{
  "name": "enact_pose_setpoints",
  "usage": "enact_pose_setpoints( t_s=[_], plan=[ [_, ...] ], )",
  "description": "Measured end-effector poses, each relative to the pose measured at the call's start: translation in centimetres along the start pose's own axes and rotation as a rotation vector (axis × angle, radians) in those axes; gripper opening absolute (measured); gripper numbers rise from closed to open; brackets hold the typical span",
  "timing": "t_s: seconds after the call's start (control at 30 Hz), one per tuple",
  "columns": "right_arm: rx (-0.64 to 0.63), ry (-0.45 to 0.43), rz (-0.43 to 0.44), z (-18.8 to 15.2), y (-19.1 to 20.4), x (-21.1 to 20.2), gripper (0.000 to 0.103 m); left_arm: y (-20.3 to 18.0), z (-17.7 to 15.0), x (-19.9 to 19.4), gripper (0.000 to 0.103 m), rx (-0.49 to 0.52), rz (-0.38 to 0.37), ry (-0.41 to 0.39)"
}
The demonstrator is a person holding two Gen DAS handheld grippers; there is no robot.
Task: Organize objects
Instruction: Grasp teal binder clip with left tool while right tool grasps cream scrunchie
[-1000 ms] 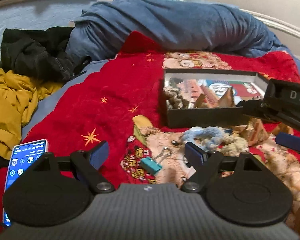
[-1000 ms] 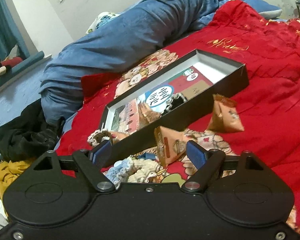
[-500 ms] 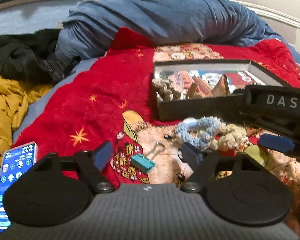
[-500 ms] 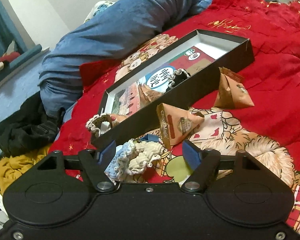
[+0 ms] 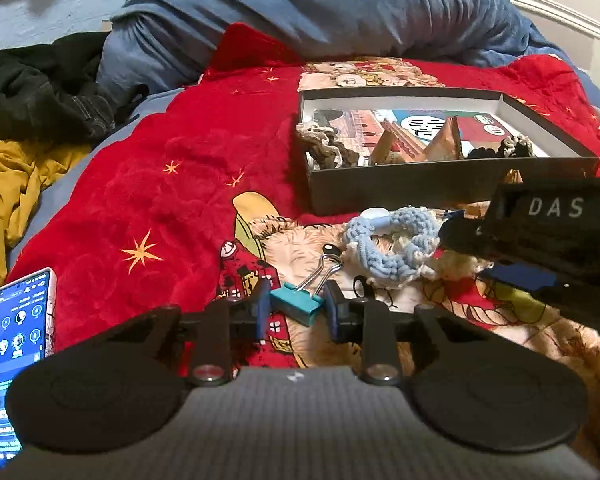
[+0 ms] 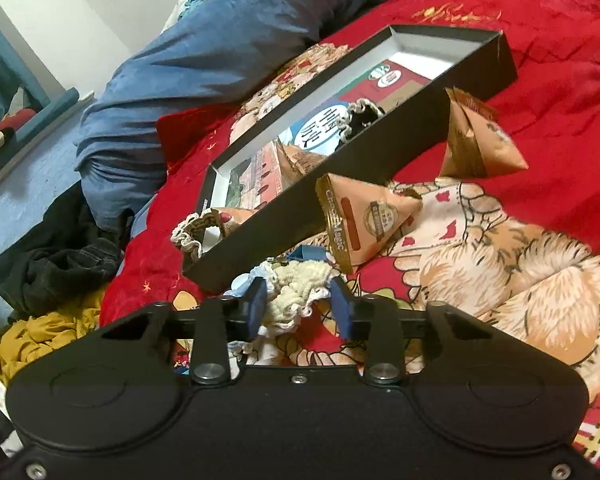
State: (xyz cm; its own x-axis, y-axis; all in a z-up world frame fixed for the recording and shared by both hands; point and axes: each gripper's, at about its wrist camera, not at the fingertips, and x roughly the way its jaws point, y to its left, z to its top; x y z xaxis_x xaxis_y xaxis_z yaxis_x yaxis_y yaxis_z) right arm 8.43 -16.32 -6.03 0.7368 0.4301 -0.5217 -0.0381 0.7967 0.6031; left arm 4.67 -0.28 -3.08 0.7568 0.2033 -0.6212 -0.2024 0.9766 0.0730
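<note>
In the left wrist view, the left gripper [image 5: 296, 309] has just been closing, and its blue pads now pinch the teal body of a binder clip [image 5: 297, 307], whose wire handles stick up ahead of the pads. Just beyond the clip and to the right lies a blue scrunchie [image 5: 392, 240] on the red blanket [image 5: 160, 184]. Farther ahead sits an open black box [image 5: 400, 194] holding a brown scrunchie, two tan packets and a dark scrunchie. The right gripper's black body reaches in from the right edge, over the blue scrunchie's far side. A phone [image 5: 16, 344] lies at the near left, well apart from the clip. In the right wrist view, the right gripper [image 6: 300, 305] has also just been closing, and its pads squeeze a cream scrunchie [image 6: 296, 294] between them. Right ahead a triangular snack packet [image 6: 364, 220] leans against the box wall [image 6: 340, 184], and a second packet [image 6: 480, 140] stands farther right beside the same wall. A blue duvet [image 6: 204, 52] is bunched beyond the box.
</note>
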Motion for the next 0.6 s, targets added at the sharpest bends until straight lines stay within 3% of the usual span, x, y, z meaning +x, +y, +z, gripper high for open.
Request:
enact_pose_setpoints(
  t_s=[0.03, 0.13, 0.6],
  plan=[
    [0.009, 0.006, 0.009, 0.0, 0.0, 0.2, 0.022, 0.0, 0.0, 0.0, 0.032, -0.003, -0.001, 0.000],
    [0.024, 0.011, 0.008, -0.2, 0.0, 0.5, 0.016, 0.1, 0.1, 0.0, 0.032, -0.006, -0.002, -0.001],
    [-0.068, -0.066, -0.051, 0.9, 3.3, -4.2, 0.014, 0.4, 0.6, -2.6, 0.032, -0.017, -0.023, -0.083]
  ],
)
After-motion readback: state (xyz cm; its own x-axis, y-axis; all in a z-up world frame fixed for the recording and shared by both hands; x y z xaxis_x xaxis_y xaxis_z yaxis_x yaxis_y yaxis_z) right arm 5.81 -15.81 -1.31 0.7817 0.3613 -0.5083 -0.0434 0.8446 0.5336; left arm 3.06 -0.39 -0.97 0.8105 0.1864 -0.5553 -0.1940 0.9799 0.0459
